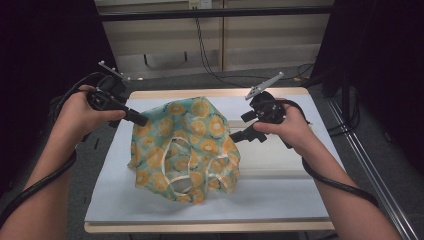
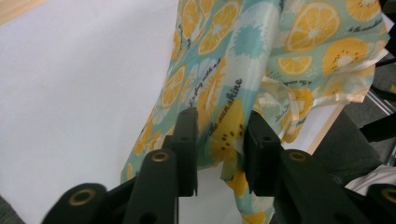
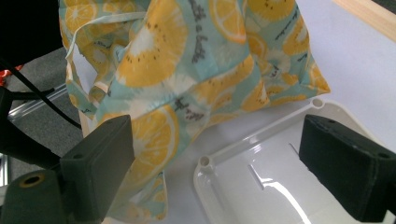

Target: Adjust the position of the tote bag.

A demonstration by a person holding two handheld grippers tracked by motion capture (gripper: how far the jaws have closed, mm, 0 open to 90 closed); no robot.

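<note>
A fabric bag (image 1: 187, 145) printed with orange slices on teal stands raised in a peak over the white board (image 1: 110, 200). My left gripper (image 1: 142, 120) is at its upper left edge. In the left gripper view a hanging fold of the bag (image 2: 224, 126) lies between the jaws of the left gripper (image 2: 219, 149), which stand a little apart and do not pinch it flat. My right gripper (image 1: 236, 135) meets the bag's right side. In the right gripper view the right gripper (image 3: 215, 168) is wide open, and the bag (image 3: 187, 70) drapes by its left jaw.
A shallow white plastic tray (image 3: 261, 186) lies on the board under my right gripper, also seen as a tray (image 1: 280, 155) right of the bag. The board sits on a wooden table edge (image 1: 200, 227). Cables trail on the grey floor beyond.
</note>
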